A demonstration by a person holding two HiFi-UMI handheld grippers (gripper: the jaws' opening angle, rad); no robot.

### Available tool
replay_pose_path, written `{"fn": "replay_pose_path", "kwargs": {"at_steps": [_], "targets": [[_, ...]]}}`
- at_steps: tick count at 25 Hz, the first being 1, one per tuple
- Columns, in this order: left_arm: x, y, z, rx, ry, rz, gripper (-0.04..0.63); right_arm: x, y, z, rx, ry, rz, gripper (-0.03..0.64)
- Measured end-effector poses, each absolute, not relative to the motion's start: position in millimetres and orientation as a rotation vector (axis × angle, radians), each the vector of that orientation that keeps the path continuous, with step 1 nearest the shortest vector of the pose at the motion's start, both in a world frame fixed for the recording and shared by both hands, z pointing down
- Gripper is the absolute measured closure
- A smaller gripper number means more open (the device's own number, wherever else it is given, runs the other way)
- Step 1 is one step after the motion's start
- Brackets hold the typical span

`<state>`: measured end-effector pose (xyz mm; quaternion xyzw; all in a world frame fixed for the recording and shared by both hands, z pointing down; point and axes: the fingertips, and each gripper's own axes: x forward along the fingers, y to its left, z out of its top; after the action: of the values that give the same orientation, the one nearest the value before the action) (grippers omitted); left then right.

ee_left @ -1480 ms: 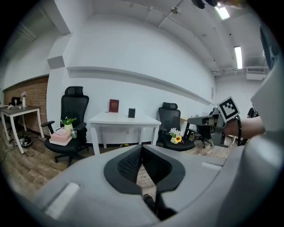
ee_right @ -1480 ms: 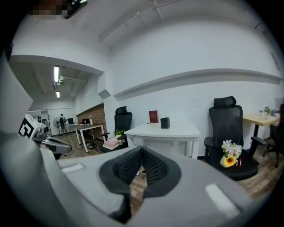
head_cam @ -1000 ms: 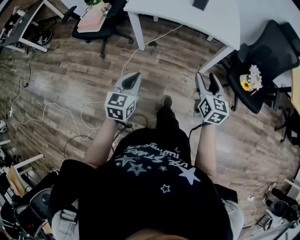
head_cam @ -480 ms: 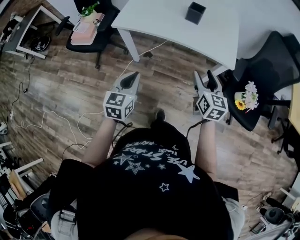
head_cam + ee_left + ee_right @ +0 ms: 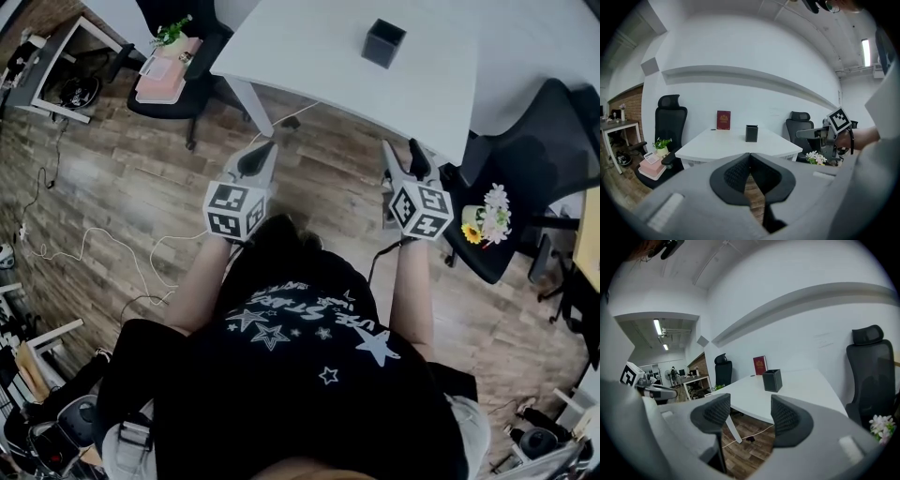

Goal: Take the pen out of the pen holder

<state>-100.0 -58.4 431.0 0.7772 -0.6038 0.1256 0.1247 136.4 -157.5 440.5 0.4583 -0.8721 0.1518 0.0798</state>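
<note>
A black square pen holder [image 5: 385, 42] stands on the white table [image 5: 309, 56] ahead of me; no pen shows in it from any view. The left gripper [image 5: 265, 152] is held over the wooden floor short of the table's edge, jaws pressed together and empty. My right gripper [image 5: 405, 156] hovers level with it, jaws apart with nothing between them. From the left gripper view the pen holder [image 5: 751, 133] sits mid-table beyond the left gripper [image 5: 750, 157]. In the right gripper view the pen holder [image 5: 772, 380] lies past the right gripper [image 5: 750, 416].
A red book [image 5: 723, 120] stands at the table's far edge against the wall. One black chair [image 5: 173, 70] at the left carries pink books and a plant; another chair [image 5: 525, 206] at the right holds flowers. Cables [image 5: 94, 244] trail over the floor.
The person has walked toward the table, so the table and pen holder have come further into the head view. Both grippers kept their pose and state.
</note>
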Motion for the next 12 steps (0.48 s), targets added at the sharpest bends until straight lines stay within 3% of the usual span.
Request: {"fn": "replay_pose_path", "kwargs": {"at_steps": [12], "targets": [[-118, -163, 452, 2.282, -1.672, 0.347, 0.584, 119, -245, 450, 1.414, -2.546, 0.459, 0.344]]}}
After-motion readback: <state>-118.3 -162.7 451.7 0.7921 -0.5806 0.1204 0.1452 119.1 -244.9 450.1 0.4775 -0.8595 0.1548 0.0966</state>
